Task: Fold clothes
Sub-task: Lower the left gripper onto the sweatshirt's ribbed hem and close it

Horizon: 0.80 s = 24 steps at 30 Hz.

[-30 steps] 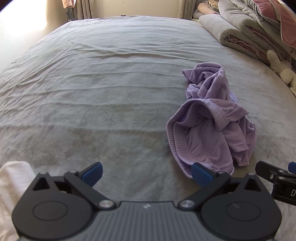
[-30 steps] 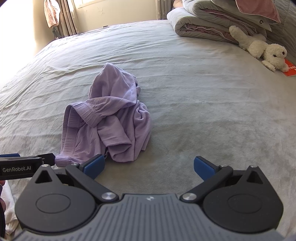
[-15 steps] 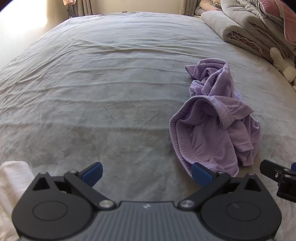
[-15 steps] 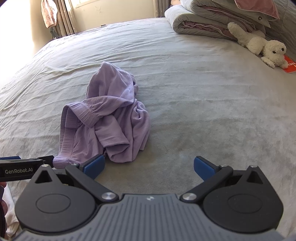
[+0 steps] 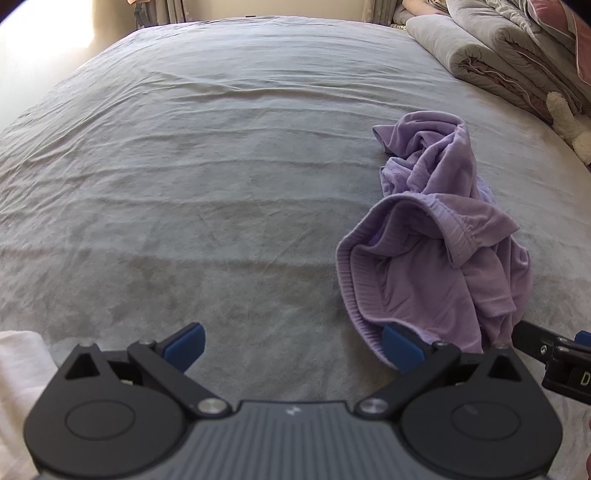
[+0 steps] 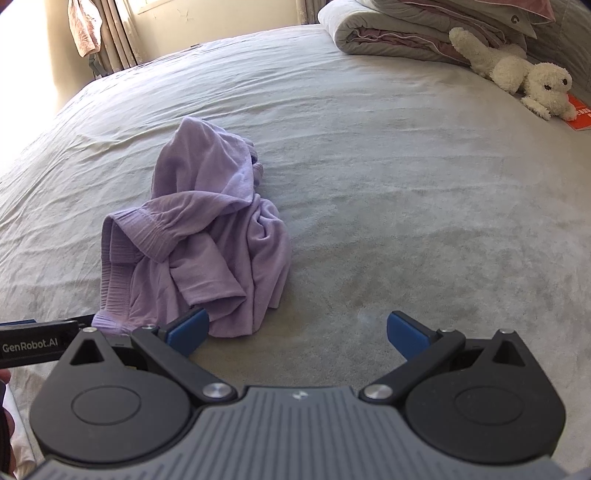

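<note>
— How do the tongs stand?
— Both spread wide and empty. The left gripper (image 5: 291,347) has its right pad at the near hem of the lilac garment (image 5: 439,251); the right gripper (image 6: 297,332) has its left pad there.
— And its lie?
— Crumpled on the grey bedcover (image 5: 203,177), long axis running away from the tongs, ribbed waistband nearest.
— Around it?
— Folded quilts (image 6: 399,33) and a plush dog (image 6: 517,70) far right — nothing between tongs and cloth.

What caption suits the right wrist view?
Open right gripper near crumpled purple garment on a grey bed, stuffed toy beyond.
</note>
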Motion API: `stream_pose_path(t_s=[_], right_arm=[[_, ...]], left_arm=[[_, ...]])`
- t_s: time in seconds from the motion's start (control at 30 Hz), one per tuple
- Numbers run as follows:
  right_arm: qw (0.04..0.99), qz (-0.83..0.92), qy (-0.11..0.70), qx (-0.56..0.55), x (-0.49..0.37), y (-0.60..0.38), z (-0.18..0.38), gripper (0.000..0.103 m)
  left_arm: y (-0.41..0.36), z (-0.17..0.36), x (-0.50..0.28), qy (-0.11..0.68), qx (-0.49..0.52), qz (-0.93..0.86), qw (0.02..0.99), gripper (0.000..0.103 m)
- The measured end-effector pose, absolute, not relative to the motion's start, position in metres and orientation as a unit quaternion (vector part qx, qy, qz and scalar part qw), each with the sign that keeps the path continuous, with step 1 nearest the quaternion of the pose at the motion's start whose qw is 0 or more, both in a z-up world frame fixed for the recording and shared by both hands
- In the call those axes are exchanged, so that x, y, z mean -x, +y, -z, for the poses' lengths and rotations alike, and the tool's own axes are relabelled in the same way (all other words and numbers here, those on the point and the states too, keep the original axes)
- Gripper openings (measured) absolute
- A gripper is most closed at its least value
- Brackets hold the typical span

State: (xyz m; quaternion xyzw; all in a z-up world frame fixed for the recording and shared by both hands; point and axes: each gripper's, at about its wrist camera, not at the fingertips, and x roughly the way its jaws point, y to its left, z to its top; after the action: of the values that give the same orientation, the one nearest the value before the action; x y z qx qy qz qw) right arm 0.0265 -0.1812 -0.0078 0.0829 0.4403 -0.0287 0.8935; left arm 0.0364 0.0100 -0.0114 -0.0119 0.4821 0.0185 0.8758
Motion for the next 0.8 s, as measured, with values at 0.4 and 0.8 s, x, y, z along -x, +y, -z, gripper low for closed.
stream_pose_path(t_s=[0.4,0.8], right_arm=[[0.894,0.044,0.445,-0.035,-0.043,-0.178,0.034,0.103],[0.897,0.042,0.439,-0.023,-0.042,-0.176,0.036,0.103]], left_arm=[[0.006,0.03,-0.054,0.473,-0.01,-0.002,0.881,0.103],[0.009,0.039,-0.055,0.447,-0.008,0.008,0.894,0.103]])
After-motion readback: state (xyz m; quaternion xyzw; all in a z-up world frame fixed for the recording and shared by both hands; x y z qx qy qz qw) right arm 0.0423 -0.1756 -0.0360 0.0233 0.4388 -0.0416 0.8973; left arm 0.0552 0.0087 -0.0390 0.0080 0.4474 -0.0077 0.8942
